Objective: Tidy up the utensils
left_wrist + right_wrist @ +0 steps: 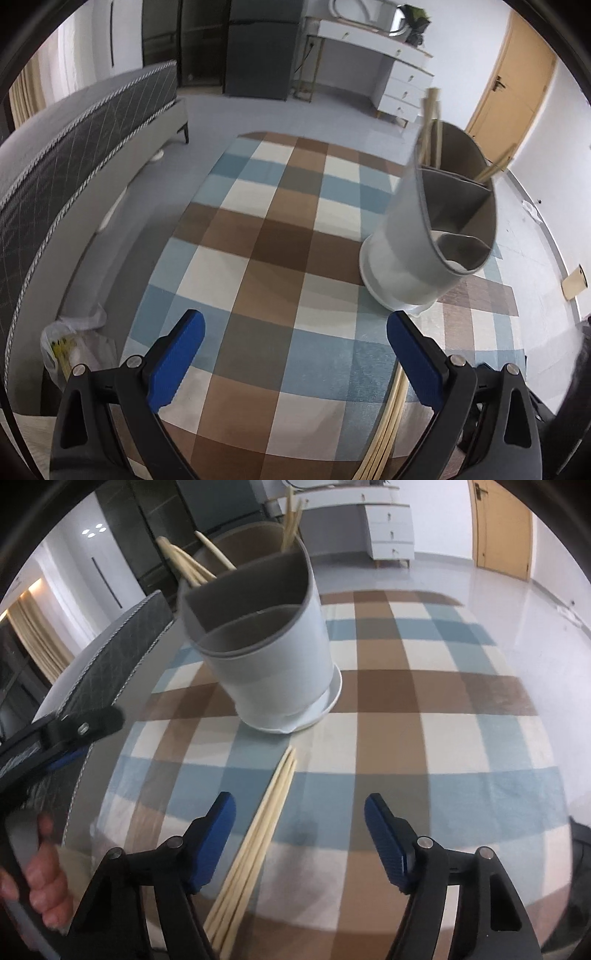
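Note:
A white round utensil holder [424, 240] with grey inner dividers stands on a checked tablecloth [258, 240]; it also shows in the right wrist view [273, 657]. Several chopsticks [192, 565] stick out of its far compartments. A bundle of loose pale chopsticks [258, 834] lies on the cloth in front of the holder, and shows in the left wrist view [388, 424] under the right finger. My left gripper [295, 350] is open and empty, left of the holder. My right gripper [299, 827] is open and empty, over the loose chopsticks.
The left gripper [62, 734] and the hand holding it appear at the left of the right wrist view. A grey bed [74, 147] runs along the table's left. A plastic bag [74, 343] sits by the table's left edge. A white desk [376, 55] and a door [509, 96] stand behind.

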The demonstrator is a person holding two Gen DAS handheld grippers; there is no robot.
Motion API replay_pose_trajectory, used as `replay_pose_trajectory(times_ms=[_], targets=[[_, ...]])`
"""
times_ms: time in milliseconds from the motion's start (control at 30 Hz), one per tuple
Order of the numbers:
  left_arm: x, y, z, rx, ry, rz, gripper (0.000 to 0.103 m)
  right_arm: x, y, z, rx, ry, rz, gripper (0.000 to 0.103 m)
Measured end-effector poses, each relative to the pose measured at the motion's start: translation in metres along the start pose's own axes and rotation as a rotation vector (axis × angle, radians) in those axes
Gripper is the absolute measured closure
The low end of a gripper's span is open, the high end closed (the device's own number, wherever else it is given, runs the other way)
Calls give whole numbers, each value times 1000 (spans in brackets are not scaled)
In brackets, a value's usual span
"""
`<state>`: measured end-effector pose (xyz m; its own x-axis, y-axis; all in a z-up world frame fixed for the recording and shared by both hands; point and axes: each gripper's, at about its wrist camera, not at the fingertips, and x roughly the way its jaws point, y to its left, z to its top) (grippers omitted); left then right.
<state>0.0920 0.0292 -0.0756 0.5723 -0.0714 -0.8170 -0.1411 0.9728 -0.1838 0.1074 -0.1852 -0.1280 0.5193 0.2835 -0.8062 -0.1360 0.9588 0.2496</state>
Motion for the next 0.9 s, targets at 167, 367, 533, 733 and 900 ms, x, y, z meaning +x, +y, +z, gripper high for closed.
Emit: replay_pose_trajectory(times_ms=[167, 367, 533, 733, 900], targets=[[10, 13, 2, -58, 52, 12, 7, 30, 3, 10, -9, 29, -41, 55], [19, 18, 3, -93, 88, 11, 7, 50, 17, 8, -63, 77, -46, 70], [22, 15, 4, -75, 93, 11, 7, 52, 25, 6, -118, 71, -67, 87], [25, 14, 2, -71, 103, 22, 7, 45, 12, 10, -46, 51, -28, 99], [24, 1, 1, -21, 91, 33, 7, 33, -10, 13, 62, 13, 28, 100]])
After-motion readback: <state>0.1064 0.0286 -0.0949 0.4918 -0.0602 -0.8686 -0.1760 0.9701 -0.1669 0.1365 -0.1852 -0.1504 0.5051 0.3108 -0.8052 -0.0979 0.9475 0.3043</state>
